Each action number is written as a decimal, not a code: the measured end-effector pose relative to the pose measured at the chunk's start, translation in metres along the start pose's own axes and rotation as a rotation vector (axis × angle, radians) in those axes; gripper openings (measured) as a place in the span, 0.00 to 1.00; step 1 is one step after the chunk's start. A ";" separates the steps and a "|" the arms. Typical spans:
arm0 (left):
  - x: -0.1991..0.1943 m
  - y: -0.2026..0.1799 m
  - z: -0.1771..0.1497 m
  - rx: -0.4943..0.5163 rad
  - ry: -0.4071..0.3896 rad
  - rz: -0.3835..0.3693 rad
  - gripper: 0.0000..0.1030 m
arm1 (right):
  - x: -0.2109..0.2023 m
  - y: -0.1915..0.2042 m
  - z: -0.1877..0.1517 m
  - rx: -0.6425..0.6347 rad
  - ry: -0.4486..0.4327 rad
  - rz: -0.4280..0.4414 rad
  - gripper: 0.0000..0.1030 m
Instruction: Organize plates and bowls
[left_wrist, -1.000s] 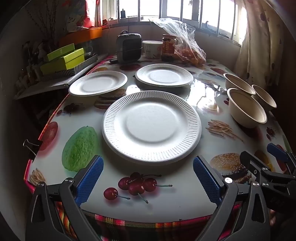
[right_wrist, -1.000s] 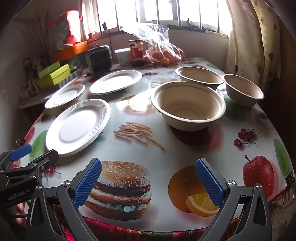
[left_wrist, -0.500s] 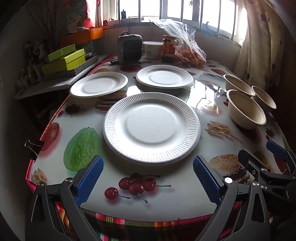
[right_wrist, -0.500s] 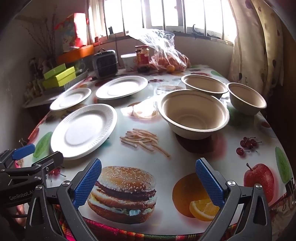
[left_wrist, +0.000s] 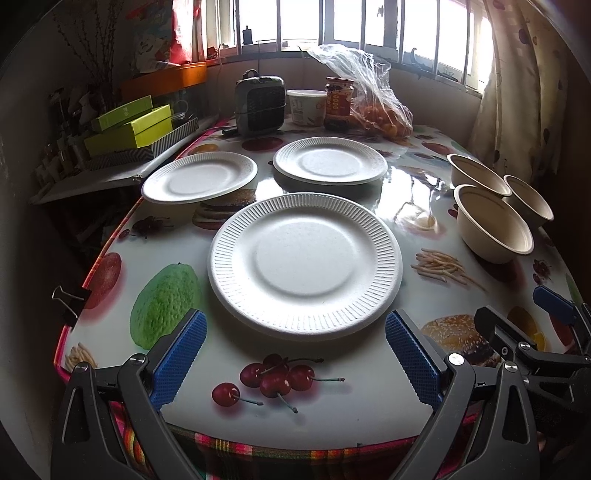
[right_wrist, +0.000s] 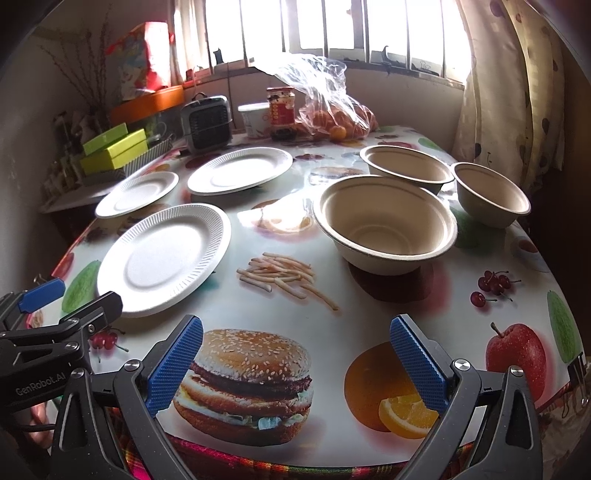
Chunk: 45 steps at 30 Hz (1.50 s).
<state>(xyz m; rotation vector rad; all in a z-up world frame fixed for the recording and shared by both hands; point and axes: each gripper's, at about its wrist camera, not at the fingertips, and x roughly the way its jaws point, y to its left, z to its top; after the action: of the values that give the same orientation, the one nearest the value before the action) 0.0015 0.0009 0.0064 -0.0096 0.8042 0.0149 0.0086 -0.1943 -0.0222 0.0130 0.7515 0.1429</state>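
Three white ribbed plates lie apart on the fruit-print table: a near plate (left_wrist: 304, 260) (right_wrist: 162, 258), a far-left plate (left_wrist: 199, 177) (right_wrist: 137, 194) and a far-middle plate (left_wrist: 330, 161) (right_wrist: 240, 170). Three beige bowls stand at the right: a near bowl (left_wrist: 493, 225) (right_wrist: 384, 225), a far bowl (left_wrist: 476, 173) (right_wrist: 406, 166) and a rightmost bowl (left_wrist: 530, 201) (right_wrist: 491, 194). My left gripper (left_wrist: 295, 360) is open, just short of the near plate's front rim. My right gripper (right_wrist: 295, 363) is open over the burger print, well short of the near bowl. Both hold nothing.
At the table's back stand a small grey heater (left_wrist: 261, 105), a white tub (left_wrist: 306, 108), a jar (left_wrist: 338, 104) and a plastic bag of oranges (left_wrist: 373, 110). Green boxes (left_wrist: 129, 129) sit on a side shelf at the left. A curtain (right_wrist: 517, 92) hangs at the right.
Both grippers have risen and drawn back slightly from the table, so the plates and bowls sit a little farther away. Nothing on the table has moved. Both grippers stay open.
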 end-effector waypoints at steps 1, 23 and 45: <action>0.000 0.000 0.000 0.000 0.001 0.002 0.95 | 0.001 0.000 0.000 -0.001 0.003 -0.003 1.00; -0.001 0.002 -0.001 0.000 -0.006 0.007 0.95 | 0.001 0.001 0.000 0.001 0.006 0.000 1.00; 0.000 0.003 -0.002 -0.001 -0.003 0.003 0.95 | 0.001 0.002 0.001 -0.001 0.006 0.001 1.00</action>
<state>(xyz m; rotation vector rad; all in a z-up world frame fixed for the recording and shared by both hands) -0.0001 0.0041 0.0051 -0.0095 0.8010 0.0185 0.0097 -0.1924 -0.0222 0.0120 0.7578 0.1440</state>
